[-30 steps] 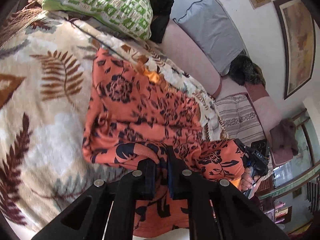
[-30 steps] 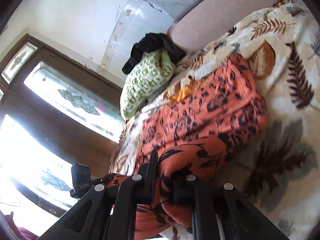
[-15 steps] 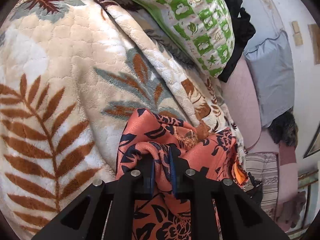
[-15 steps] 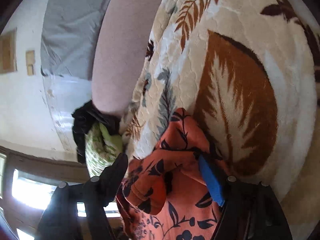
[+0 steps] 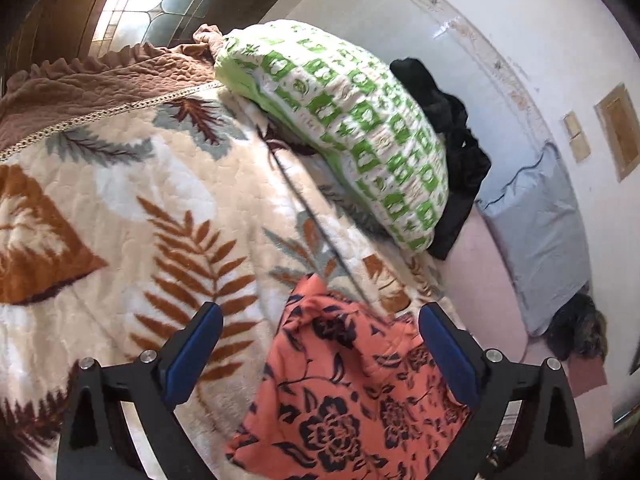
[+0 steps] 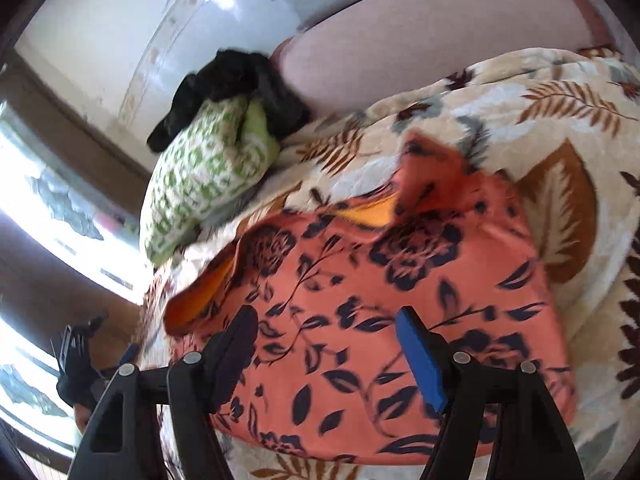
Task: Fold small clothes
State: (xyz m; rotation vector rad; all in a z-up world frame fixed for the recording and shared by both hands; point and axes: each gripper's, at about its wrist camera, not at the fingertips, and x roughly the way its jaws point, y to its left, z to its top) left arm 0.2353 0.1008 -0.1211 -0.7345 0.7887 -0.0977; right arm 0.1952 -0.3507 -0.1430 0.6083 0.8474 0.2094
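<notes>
An orange garment with dark navy flowers (image 5: 344, 396) lies folded on a cream leaf-print blanket (image 5: 132, 216). My left gripper (image 5: 320, 332) is open and empty, with the garment's far corner between its fingers. In the right wrist view the same garment (image 6: 384, 304) lies as a folded slab with a lighter orange lining showing at its far edge. My right gripper (image 6: 328, 328) is open and empty just above the garment's near half. The left gripper (image 6: 78, 364) shows at the lower left of that view.
A green-and-white patterned pillow (image 5: 340, 120) and black clothing (image 5: 452, 140) lie at the blanket's far side. A grey cushion (image 5: 540, 232) leans on the pink sofa back (image 6: 420, 56). A brown quilt (image 5: 92, 88) and a bright window (image 6: 44, 220) are at the left.
Both grippers carried the garment's edge over and folded it onto itself. Both then opened and let go of it, and pulled back a little.
</notes>
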